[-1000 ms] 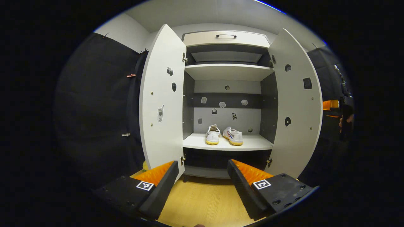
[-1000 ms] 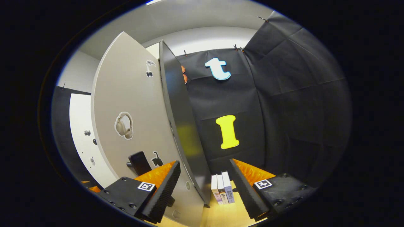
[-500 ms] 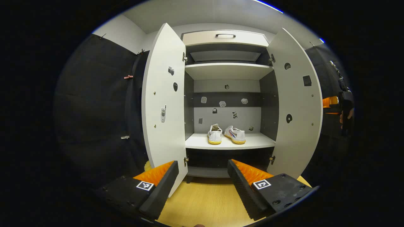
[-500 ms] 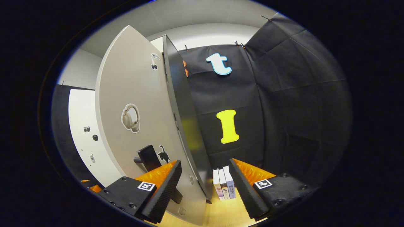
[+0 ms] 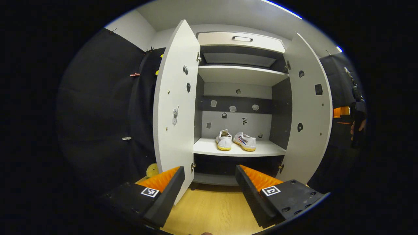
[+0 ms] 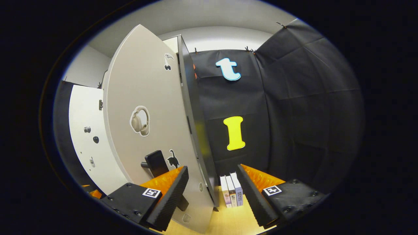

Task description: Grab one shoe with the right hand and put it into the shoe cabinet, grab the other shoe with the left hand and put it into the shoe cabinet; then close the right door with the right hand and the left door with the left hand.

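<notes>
both shoes (image 5: 235, 142) are seen on the shelf. the right door (image 6: 147, 124), stiff and light, is best pushed near its handle (image 6: 156, 163); the right hand-held gripper (image 6: 212, 192) is held wide.

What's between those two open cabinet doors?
In the left gripper view, between the left door and right door: open shelves, with both shoes on one.

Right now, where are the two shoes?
In the left gripper view, both shoes sit side by side on the cabinet's middle shelf, between the open doors.

Black claw (image 5: 209, 191) fingers, orange-ribbed, bearing square markers.
</notes>
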